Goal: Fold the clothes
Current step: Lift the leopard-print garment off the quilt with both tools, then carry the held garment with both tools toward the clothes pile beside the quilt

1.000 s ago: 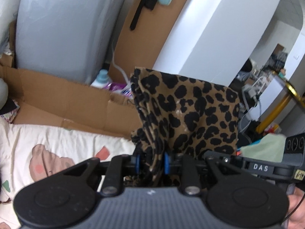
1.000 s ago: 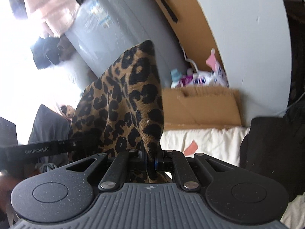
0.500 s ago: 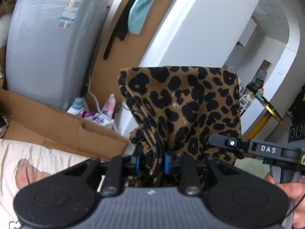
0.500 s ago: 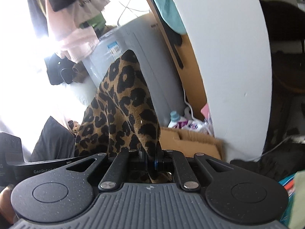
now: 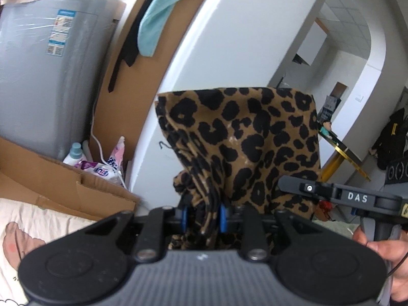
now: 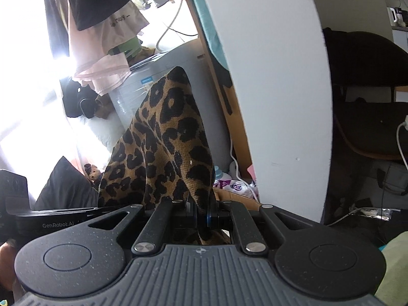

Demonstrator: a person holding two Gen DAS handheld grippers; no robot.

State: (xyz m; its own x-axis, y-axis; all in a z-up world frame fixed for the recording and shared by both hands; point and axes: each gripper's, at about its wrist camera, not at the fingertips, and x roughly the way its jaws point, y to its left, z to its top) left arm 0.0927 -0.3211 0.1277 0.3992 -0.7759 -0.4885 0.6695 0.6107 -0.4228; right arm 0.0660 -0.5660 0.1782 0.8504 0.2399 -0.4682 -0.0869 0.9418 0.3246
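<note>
A leopard-print garment [image 5: 244, 142] is held up in the air between both grippers. My left gripper [image 5: 202, 214] is shut on a bunched edge of it, with the cloth rising above the blue pads. In the right wrist view the same leopard-print garment [image 6: 168, 142] stands up in a peak, and my right gripper [image 6: 200, 213] is shut on its lower fold. The right gripper's body, marked DAS [image 5: 357, 199], shows at the right of the left wrist view, held by a hand [image 5: 385, 250]. The garment's lower part is hidden behind the gripper bodies.
A white curved wall [image 5: 237, 51] stands straight ahead, with a grey appliance [image 5: 43, 81] and cardboard [image 5: 51, 178] to its left. A printed cream bedsheet [image 5: 38, 219] lies low at the left. Clothes hang near a bright window [image 6: 102, 38]. A dark chair [image 6: 369, 117] is on the right.
Both grippers have tilted and risen with the garment; the bedsheet and cardboard have dropped lower in view, and more of the wall and hanging clothes shows. The grips are unchanged.
</note>
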